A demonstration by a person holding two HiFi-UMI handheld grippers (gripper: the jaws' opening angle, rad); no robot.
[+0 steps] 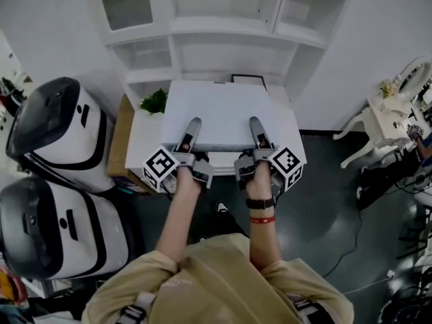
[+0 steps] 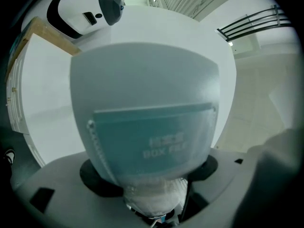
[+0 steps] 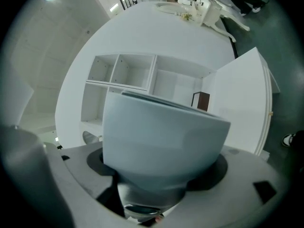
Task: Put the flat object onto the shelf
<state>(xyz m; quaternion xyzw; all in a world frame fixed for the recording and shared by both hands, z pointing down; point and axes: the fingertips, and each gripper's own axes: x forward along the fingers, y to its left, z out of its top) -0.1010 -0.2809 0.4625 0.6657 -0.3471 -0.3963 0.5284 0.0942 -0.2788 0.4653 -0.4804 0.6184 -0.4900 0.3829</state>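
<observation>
Label [image 2: 164,145] reads "BOX FILE"; left gripper [image 1: 192,128], right gripper [image 1: 256,128] both clamp box file [image 1: 226,110].

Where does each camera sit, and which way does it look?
Head view: on the person's head, looking steeply down at the box file before the white shelf; forearms, left gripper, right gripper show.
Left gripper view: on that gripper, looking along its jaws at the file's labelled face; only its housing shows.
Right gripper view: likewise, past the file toward the shelf; housing only.
Head and right gripper views share the shelf.
</observation>
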